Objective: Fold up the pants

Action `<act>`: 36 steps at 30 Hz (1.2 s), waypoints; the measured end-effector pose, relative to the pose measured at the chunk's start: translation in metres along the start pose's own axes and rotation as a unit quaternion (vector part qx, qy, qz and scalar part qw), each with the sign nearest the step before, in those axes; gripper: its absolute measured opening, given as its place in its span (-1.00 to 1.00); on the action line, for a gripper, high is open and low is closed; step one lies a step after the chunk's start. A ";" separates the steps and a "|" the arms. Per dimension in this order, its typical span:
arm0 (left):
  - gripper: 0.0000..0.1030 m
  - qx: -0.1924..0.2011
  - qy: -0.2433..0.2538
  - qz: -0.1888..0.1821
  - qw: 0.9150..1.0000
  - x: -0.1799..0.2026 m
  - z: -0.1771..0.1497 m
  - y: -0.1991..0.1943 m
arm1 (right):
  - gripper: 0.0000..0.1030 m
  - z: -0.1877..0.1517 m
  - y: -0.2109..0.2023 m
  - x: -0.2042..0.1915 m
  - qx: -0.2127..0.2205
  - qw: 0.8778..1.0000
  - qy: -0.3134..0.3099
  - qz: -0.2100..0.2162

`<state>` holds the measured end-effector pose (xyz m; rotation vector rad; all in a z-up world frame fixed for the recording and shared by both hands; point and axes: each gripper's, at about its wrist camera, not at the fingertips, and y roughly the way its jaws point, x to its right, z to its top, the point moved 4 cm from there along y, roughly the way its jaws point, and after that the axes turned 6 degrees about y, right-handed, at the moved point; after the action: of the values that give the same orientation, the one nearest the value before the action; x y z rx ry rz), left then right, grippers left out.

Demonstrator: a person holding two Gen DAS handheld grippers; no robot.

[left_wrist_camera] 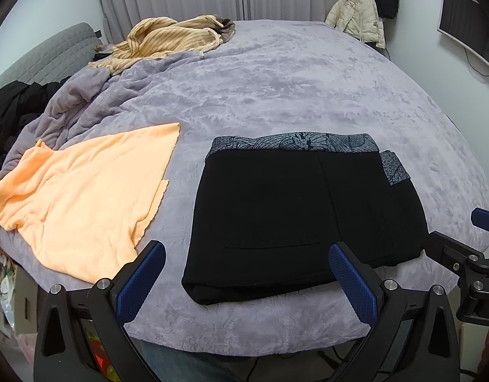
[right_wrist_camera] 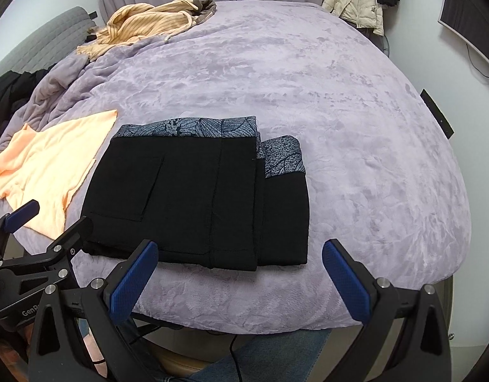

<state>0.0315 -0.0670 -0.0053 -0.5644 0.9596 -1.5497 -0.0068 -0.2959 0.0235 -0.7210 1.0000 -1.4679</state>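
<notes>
**Folded black pants on a bed, both claws released just short of them**

A pair of black pants [left_wrist_camera: 273, 219] lies folded into a compact rectangle on a bed covered by a lavender plush blanket [left_wrist_camera: 292, 89]. The grey leaf-patterned waistband [left_wrist_camera: 295, 142] runs along the far edge of the bundle, and a second patterned strip shows on a lower layer that sticks out on the right side.

The left claw [left_wrist_camera: 247, 281] hovers over the near edge of the bed, its blue-padded fingers spread wide and holding nothing. The near edge of the pants sits between the two fingertips; whether the fingers touch the cloth cannot be told.

The right claw [right_wrist_camera: 242, 281] is likewise spread wide and empty. The pants lie just beyond it, with their near right corner between its fingertips.

Left of the pants, a peach cloth [left_wrist_camera: 85, 203] lies spread out. A striped yellow garment [right_wrist_camera: 145, 20] is bunched at the far left of the bed.
</notes>
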 end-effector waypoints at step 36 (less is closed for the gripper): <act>1.00 -0.007 0.003 0.010 1.000 -0.001 -0.002 0.007 | 1.00 -0.005 0.011 0.001 -0.012 1.000 -0.001 -0.001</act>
<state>0.0343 -0.0653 -0.0123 -0.5577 0.9786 -1.5290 -0.0065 -0.2959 0.0109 -0.7402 1.0173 -1.4597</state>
